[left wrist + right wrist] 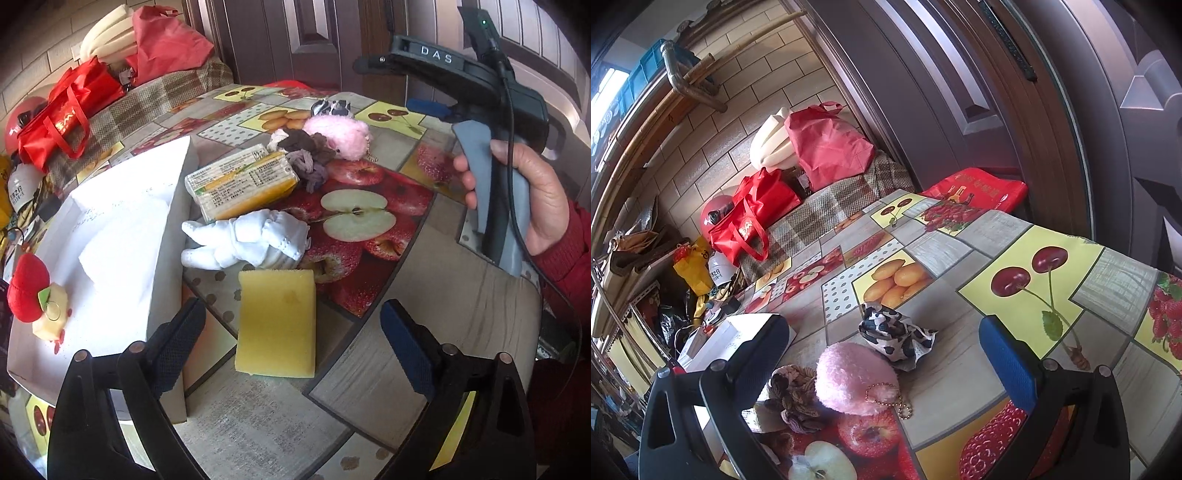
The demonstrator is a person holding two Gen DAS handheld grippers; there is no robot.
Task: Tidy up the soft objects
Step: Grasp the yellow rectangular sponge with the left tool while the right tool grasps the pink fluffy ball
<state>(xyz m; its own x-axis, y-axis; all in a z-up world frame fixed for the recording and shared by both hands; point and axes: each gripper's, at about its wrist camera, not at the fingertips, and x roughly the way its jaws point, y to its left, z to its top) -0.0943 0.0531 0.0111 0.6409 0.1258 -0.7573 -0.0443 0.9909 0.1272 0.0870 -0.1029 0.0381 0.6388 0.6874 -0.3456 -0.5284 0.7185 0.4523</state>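
In the left wrist view my left gripper (291, 332) is open and empty, its fingers either side of a yellow sponge (277, 323) on the table. Beyond it lie white gloves (251, 238), a yellow tissue pack (242, 181), brown scrunchies (306, 157) and a pink plush pouch (338, 134). A white box (110, 240) at the left holds a red apple plush (27, 288). My right gripper (882, 350) is open and empty above the pink pouch (855, 376), with a cow-print cloth (895, 334) beyond and the scrunchies (796, 398) to the left.
The fruit-print tablecloth (1015, 236) covers the table. Red bags (753, 218) and a plaid-covered surface (827, 206) lie beyond its far left edge, next to a brown door (960, 92). The right-hand gripper body (491, 88) hovers at the left wrist view's upper right.
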